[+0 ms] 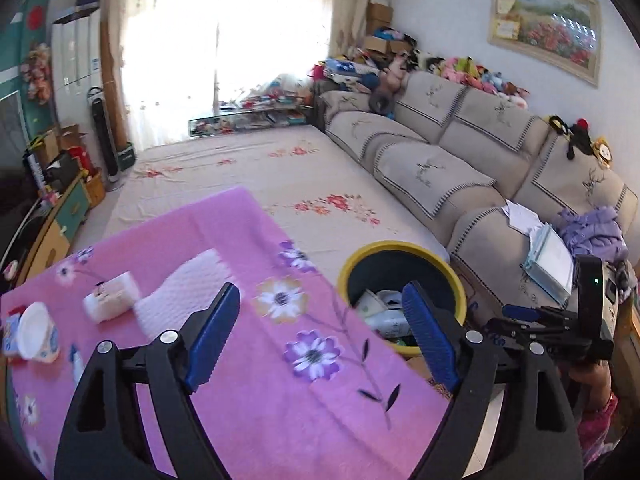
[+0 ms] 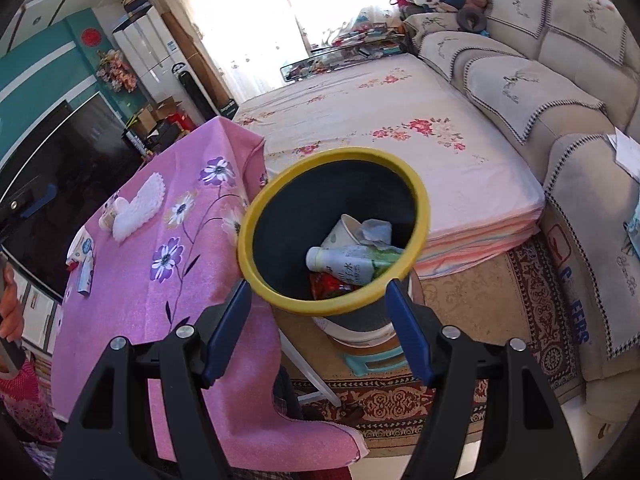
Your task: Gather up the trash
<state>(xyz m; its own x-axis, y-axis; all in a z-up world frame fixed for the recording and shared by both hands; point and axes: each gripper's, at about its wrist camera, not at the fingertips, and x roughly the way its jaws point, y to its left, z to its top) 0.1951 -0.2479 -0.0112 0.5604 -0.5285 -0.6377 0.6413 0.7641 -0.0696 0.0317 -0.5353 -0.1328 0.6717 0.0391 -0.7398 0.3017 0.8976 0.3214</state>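
Four bits left: cup (image 1: pixel 38 332), small pack (image 1: pixel 112 294), white pad (image 1: pixel 180 292) and blue wrapper (image 1: pixel 10 334), all on the table (image 1: pixel 280 400), well left of the bin (image 1: pixel 400 248).
Feel: light; cup crushes easily.
Hold: cup by its rim, pack across its sides.
Left gripper (image 1: pixel 320 336): jaws apart, nothing held.
Right gripper (image 2: pixel 318 332): jaws apart, nothing held, near the bin.

This is looking like the living room of a lived-in home. A long beige sofa (image 1: pixel 460 152) is running along the wall under a framed flower painting (image 1: pixel 546 26), with soft toys (image 1: pixel 480 72) piling up on its back. Daylight is pouring through sheer curtains (image 1: pixel 224 40) at the far window. A flowered sheet (image 2: pixel 380 128) is covering a low mattress in the middle of the floor, and a patterned rug (image 2: pixel 532 300) is lying beside it. A dark television (image 2: pixel 56 184) is standing against a teal wall, with cardboard boxes (image 1: pixel 60 140) and a tower fan (image 1: pixel 102 136) nearby. A pink floral cloth (image 1: pixel 280 380) is draping a table.
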